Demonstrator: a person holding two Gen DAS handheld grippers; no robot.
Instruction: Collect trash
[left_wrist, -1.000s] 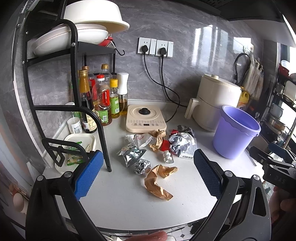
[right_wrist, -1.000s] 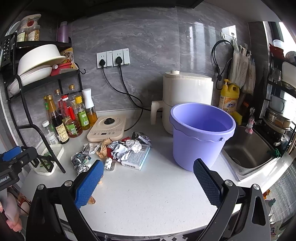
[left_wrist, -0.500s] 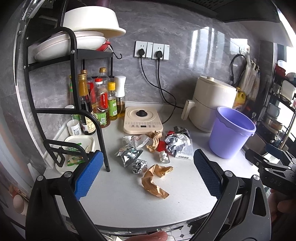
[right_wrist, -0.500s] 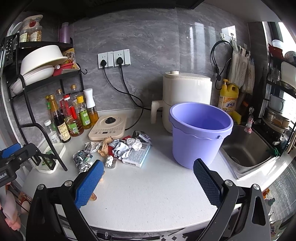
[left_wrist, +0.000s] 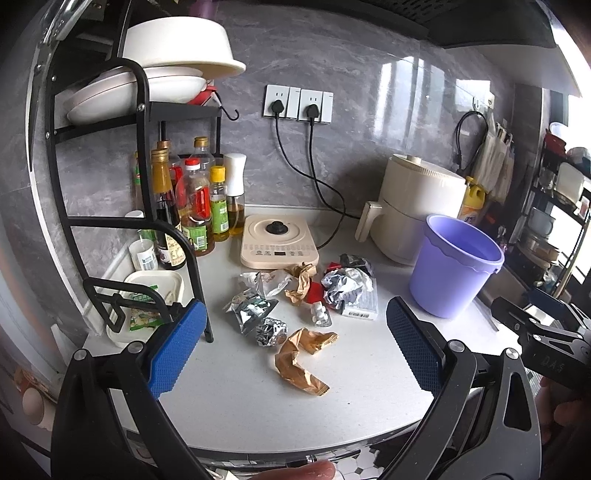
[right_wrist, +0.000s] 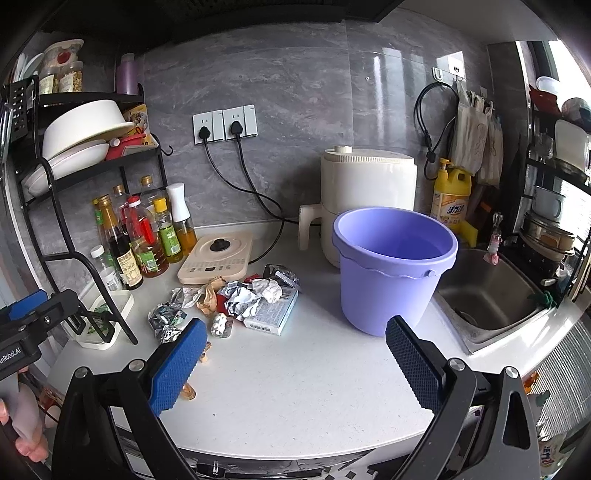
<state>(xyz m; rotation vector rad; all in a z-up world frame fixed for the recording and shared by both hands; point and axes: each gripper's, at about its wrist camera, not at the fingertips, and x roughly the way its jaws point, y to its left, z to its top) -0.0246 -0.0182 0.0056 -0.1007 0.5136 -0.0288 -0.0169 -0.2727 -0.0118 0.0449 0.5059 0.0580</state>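
Note:
A pile of trash lies on the white counter: a crumpled brown wrapper (left_wrist: 301, 358) nearest me, a foil ball (left_wrist: 271, 331), a silver packet (left_wrist: 249, 308), crumpled foil and paper (left_wrist: 345, 282) (right_wrist: 255, 293) on a flat white box (right_wrist: 271, 317), and a blister pack (left_wrist: 320, 314). A purple bucket (left_wrist: 452, 266) (right_wrist: 393, 266) stands upright to the right of the pile. My left gripper (left_wrist: 291, 350) is open and empty, held back over the counter's front, before the brown wrapper. My right gripper (right_wrist: 293, 360) is open and empty, before the bucket.
A black rack (left_wrist: 140, 110) with bowls and sauce bottles (left_wrist: 195, 206) stands at the left. A cream induction cooker (left_wrist: 279, 240) and air fryer (right_wrist: 367, 192) stand at the back wall with cords. A sink (right_wrist: 484, 295) lies right of the bucket. A small tray (left_wrist: 147, 295) sits under the rack.
Both grippers have drawn back and up a little from the counter, so the trash and bucket look slightly smaller. Nothing on the counter has moved; both stay open.

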